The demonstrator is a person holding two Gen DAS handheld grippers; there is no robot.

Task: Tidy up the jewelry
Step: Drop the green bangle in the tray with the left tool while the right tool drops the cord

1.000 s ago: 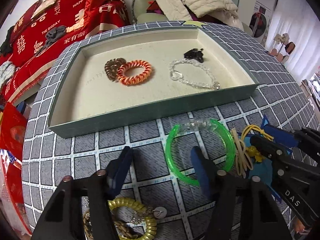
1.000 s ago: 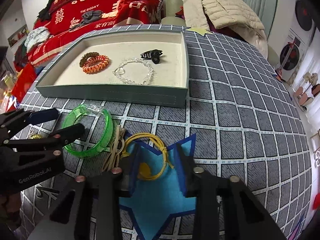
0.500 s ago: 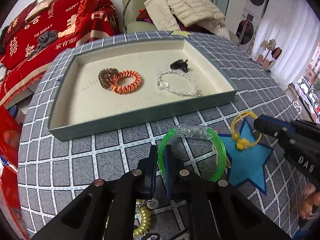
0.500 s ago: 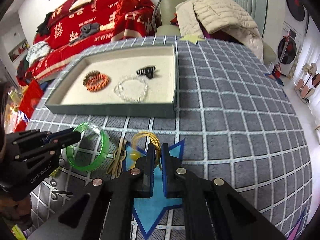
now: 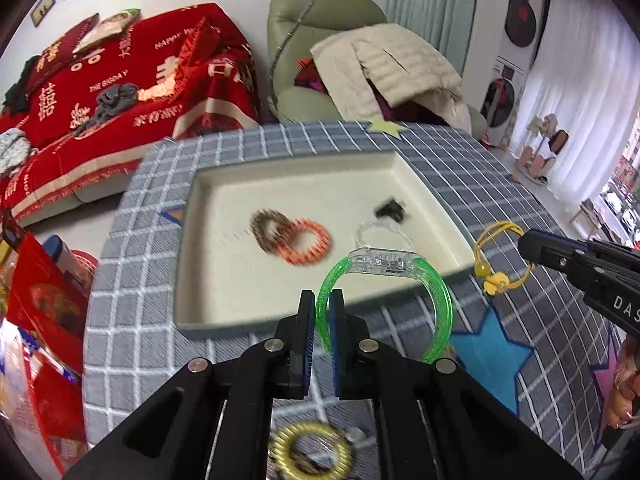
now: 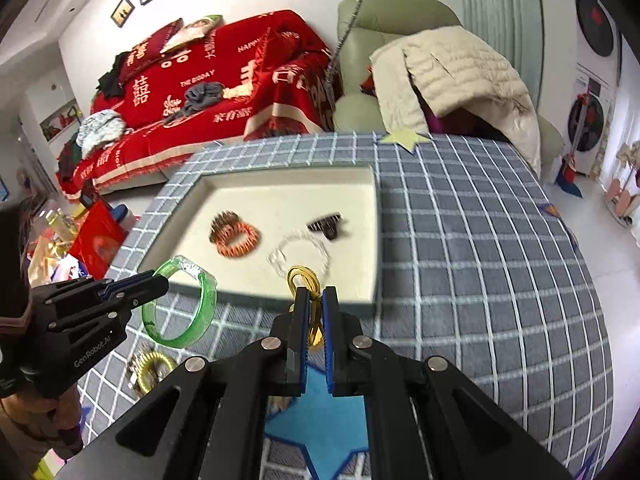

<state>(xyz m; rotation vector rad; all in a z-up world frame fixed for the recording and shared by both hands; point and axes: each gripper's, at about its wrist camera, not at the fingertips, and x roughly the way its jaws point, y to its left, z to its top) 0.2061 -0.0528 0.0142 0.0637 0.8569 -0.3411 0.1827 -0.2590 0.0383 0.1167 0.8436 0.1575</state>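
Both pickups have just landed. A second ago my left hand-held gripper [image 5: 322, 320] stood open over the green bangle [image 5: 438, 304] and my right hand-held gripper [image 6: 316, 316] stood open over the yellow cord loop [image 6: 304, 278], both pieces flat on the bench [image 6: 460, 264]. Now each gripper is clenched on its piece and both pieces are clear of the checked cloth, hanging in the air just in front of the tray [image 5: 188, 264]. I judge the grasp step done and the carry to the tray begun.

The green bangle is a translucent open hoop with a clear block at its top; my left pads pinch its left arc, so most of the hoop hangs free to the right. It looks rigid and should not sag. The yellow cord loop is thin and limp, with a small bead and knot [image 5: 494, 278] dangling below the right gripper's tips in the left view. I expect it to swing, so I would move it gently.

The tray already holds a brown and an orange coil tie [image 6: 236, 238], a clear bead bracelet [image 6: 298, 252] and a dark clip [image 6: 326, 226]. A yellow coil tie [image 5: 310, 454] lies on the bench below my left gripper, not yet collected.
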